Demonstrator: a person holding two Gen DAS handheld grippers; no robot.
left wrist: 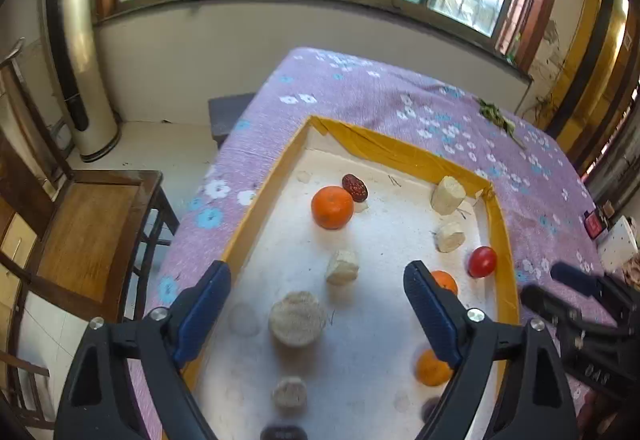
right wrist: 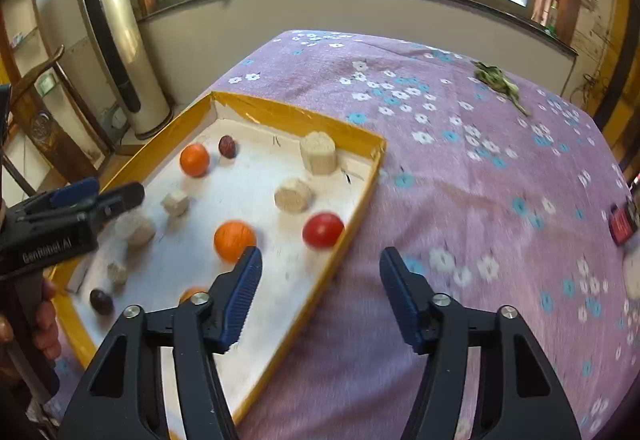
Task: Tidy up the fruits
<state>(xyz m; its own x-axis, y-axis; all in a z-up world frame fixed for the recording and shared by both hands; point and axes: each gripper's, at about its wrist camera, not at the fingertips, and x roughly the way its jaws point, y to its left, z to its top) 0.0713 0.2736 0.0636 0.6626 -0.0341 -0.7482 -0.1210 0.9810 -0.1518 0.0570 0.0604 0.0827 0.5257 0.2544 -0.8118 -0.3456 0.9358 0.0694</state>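
A shallow white tray with a yellow rim (left wrist: 420,156) (right wrist: 280,112) lies on the table. In it are oranges (left wrist: 332,207) (right wrist: 194,159), (right wrist: 234,240), (left wrist: 432,368), a red tomato (left wrist: 482,261) (right wrist: 322,230), dark red dates (left wrist: 355,187) (right wrist: 227,146), (right wrist: 101,301) and several pale beige chunks (left wrist: 297,317) (right wrist: 318,152). My left gripper (left wrist: 316,292) is open and empty above the tray's near part. My right gripper (right wrist: 320,272) is open and empty over the tray's right rim, near the tomato.
The table wears a purple flowered cloth (right wrist: 480,160). A green sprig (right wrist: 498,80) lies at its far side, a red object (right wrist: 622,224) at its right edge. A wooden chair (left wrist: 92,232) and a tall floor-standing unit (left wrist: 84,52) stand left of the table.
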